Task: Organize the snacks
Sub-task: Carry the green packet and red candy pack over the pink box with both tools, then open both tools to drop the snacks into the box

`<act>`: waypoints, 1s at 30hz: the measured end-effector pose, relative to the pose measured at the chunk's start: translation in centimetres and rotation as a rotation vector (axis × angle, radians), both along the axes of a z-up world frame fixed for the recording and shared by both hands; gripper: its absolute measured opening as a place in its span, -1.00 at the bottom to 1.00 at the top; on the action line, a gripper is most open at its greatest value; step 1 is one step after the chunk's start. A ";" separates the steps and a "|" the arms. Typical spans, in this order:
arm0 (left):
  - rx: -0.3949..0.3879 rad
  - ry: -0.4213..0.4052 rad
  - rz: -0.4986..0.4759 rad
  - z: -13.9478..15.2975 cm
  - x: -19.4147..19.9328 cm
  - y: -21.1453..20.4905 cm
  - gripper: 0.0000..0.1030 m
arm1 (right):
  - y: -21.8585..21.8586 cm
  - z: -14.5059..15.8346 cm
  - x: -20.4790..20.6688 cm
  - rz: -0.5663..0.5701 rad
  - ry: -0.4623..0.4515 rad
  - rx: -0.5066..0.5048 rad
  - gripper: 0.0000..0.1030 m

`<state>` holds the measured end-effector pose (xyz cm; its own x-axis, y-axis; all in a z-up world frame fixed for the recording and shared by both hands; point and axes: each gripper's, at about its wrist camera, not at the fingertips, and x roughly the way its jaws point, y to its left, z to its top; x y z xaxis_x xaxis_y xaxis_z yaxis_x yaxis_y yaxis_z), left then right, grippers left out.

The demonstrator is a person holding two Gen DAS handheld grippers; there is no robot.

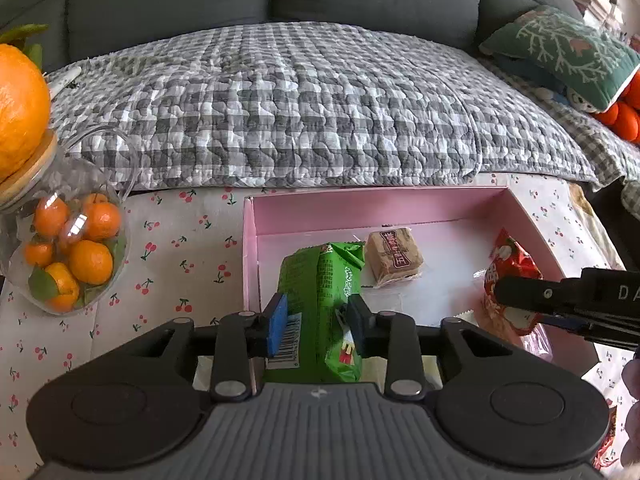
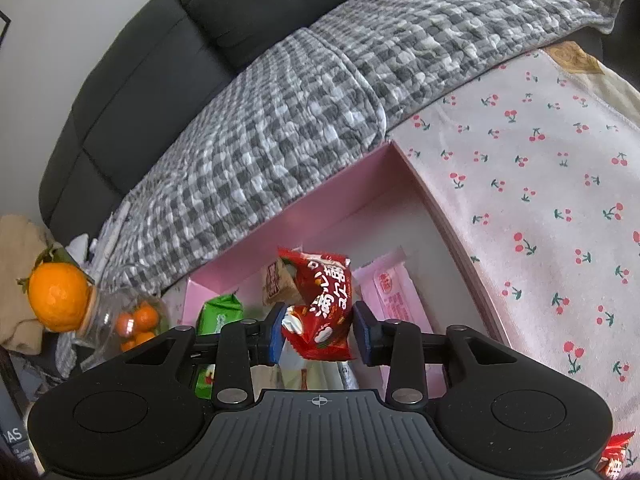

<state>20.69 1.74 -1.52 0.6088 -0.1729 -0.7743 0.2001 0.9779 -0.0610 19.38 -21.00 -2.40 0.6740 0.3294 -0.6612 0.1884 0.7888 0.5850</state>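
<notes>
A green snack packet (image 1: 320, 280) stands on end at the near left of an open pink box (image 1: 376, 196), with my left gripper (image 1: 318, 312) shut on its lower part. My right gripper (image 2: 318, 320) is shut on a red snack packet (image 2: 320, 300) held over the box's right side, its blue pads against both sides. In the left wrist view the red packet (image 1: 508, 272) shows beside a black right finger (image 1: 524, 292). A brown wrapped cake (image 1: 394, 258) lies on the box floor behind. A pink packet (image 2: 394, 296) lies under the red one.
A glass jar of mandarins (image 1: 68, 252) with a big orange (image 1: 20, 112) on its lid stands left of the box on the cherry-print cloth (image 2: 540, 200). The sofa's checked quilt (image 1: 300, 112) lies just behind the box. Another red packet (image 2: 616, 452) sits near right.
</notes>
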 end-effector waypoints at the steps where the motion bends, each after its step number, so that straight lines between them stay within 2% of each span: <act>1: -0.002 -0.001 0.003 0.0 0.0 0.1 -0.36 | 0.0 0.1 0.0 -0.008 -0.009 -0.005 -0.26; 2: -0.004 -0.002 0.006 -0.1 0.0 0.1 -0.33 | -0.1 0.3 -0.1 -0.017 -0.014 -0.011 -0.22; 4: -0.011 0.002 0.011 -0.1 -0.1 0.2 -0.22 | -0.1 0.5 -0.1 -0.022 -0.022 -0.008 0.15; 6: -0.017 0.002 0.015 -0.1 -0.1 0.3 -0.05 | -0.1 0.8 -0.2 -0.025 -0.029 -0.010 0.26; 12: -0.024 -0.012 0.000 0.4 -0.6 0.0 0.34 | -0.3 1.1 -0.4 -0.026 -0.020 -0.007 0.38; 16: -0.022 -0.022 -0.008 1.0 -1.0 -0.1 0.40 | -0.4 1.4 -0.8 -0.024 -0.019 -0.007 0.43; 21: -0.029 -0.040 -0.011 1.7 -2.1 -0.1 0.69 | -0.6 2.1 -1.6 -0.023 -0.023 -0.011 0.54; 30: -0.038 -0.042 -0.022 2.8 -4.4 -0.3 0.93 | -1.2 4.0 -3.3 0.003 -0.040 -0.062 0.64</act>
<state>16.31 1.46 1.30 0.6363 -0.2149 -0.7409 0.2245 0.9704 -0.0887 16.06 -22.18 1.56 0.6993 0.2905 -0.6531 0.1636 0.8244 0.5419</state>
